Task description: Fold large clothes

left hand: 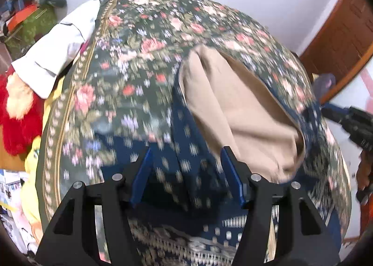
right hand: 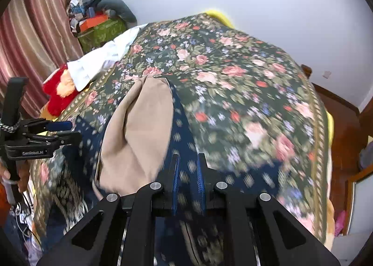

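Fabric fills both views: a navy patterned garment (left hand: 177,168) with a beige lining (left hand: 235,112) lies on the floral bedspread (left hand: 130,56), low centre in the left wrist view. At that frame's left edge sit a red plush toy (left hand: 18,112) and a white shirt (left hand: 63,51). The left gripper (left hand: 186,168) stands half wide above the navy cloth, nothing pinched. In the right wrist view the right gripper (right hand: 187,175) is narrowed to a slit, navy cloth (right hand: 184,130) between its pads; I judge it held. The garment looks soft, light and limp, likely to sag, so hems or corners seem the best hold, not the slippery lining
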The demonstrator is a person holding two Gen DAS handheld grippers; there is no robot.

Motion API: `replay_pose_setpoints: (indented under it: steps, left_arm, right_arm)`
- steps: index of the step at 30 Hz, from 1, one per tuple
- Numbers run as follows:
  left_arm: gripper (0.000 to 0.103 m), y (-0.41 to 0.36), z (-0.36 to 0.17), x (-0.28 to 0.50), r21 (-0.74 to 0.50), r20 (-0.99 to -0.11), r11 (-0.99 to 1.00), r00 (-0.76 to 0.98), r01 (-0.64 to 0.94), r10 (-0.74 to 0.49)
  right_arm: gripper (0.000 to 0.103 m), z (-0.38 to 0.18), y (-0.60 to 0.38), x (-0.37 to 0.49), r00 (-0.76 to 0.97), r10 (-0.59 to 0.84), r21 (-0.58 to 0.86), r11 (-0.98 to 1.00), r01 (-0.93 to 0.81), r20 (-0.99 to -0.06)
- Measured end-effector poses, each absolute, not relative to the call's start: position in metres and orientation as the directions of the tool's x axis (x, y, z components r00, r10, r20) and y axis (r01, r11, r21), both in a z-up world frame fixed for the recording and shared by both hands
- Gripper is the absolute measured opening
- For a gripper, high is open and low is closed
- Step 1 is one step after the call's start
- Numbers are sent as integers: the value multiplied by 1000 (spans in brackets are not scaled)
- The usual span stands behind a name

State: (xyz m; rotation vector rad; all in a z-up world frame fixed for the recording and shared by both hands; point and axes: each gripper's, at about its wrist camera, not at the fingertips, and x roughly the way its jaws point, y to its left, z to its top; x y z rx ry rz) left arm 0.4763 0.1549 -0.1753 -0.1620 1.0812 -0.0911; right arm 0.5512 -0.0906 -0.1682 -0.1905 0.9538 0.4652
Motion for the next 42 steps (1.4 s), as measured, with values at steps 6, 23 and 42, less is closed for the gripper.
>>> replay_pose_setpoints:
  steps: [6,23,42]
  left_arm:
    - [60,163,-202,532,-279,-874,957,434,-78,-220]
    - [60,152,-259,593,-319,-876,945,402,-71,-265]
    - [10,136,-226,588,-266,-846,963,472,27,-247]
  right_arm:
    - [10,-212,-32,617,417,252,32,884,-467,-873]
    - [63,-261,-23,641,574,18,-314,823,-474,-819]
    - [5,-245,-21,657,463,309,91,896,-435,-831]
